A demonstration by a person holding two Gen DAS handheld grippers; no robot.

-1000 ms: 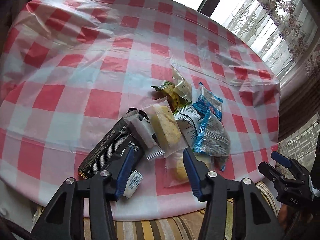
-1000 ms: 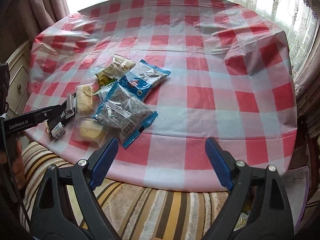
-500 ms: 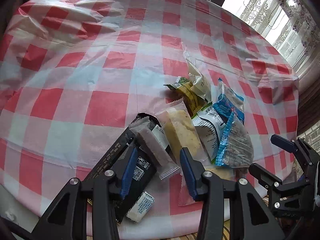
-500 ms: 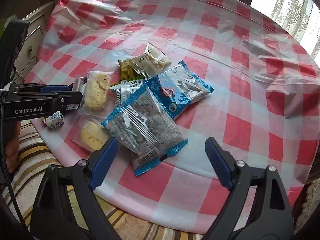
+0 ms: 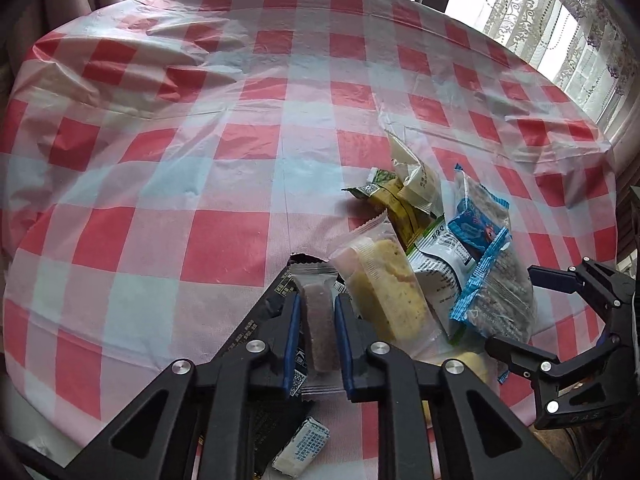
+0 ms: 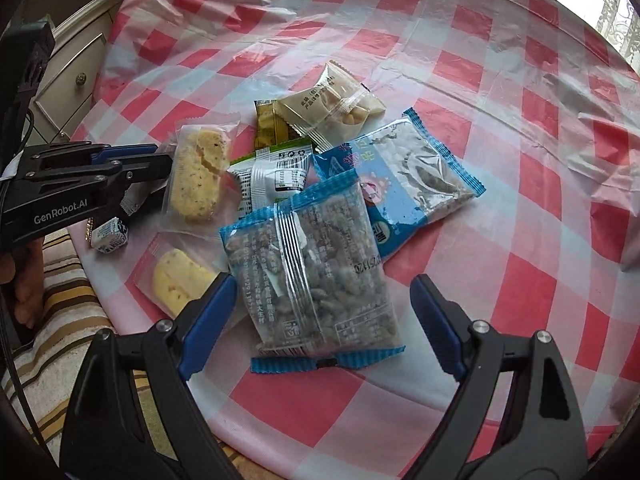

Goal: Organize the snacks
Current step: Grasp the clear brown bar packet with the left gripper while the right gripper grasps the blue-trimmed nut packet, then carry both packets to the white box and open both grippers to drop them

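Observation:
A heap of snack packets lies near the front edge of the checked table (image 5: 160, 160). My left gripper (image 5: 316, 302) is shut on a brown bar in a clear wrapper (image 5: 319, 336), which lies on a long black packet (image 5: 264, 320). Right of it sits a clear-wrapped cake slice (image 5: 384, 280). My right gripper (image 6: 322, 284) stands open, its fingers on either side of a blue seed packet (image 6: 312, 268) without touching it. In the right wrist view the left gripper (image 6: 164, 162) comes in from the left, beside the cake slice (image 6: 198, 172).
Also in the heap: a second blue packet (image 6: 408, 172), a nut packet (image 6: 332, 100), a yellow-green packet (image 6: 268, 124), a white packet (image 6: 276, 176), a yellow cake (image 6: 176, 280) and a small white candy (image 6: 110, 232). A striped cushion (image 6: 68, 300) lies below the table edge; a drawer cabinet (image 6: 76, 80) stands left.
The left jaws have closed from open onto the brown bar. My right gripper has come down and forward until it straddles the blue seed packet.

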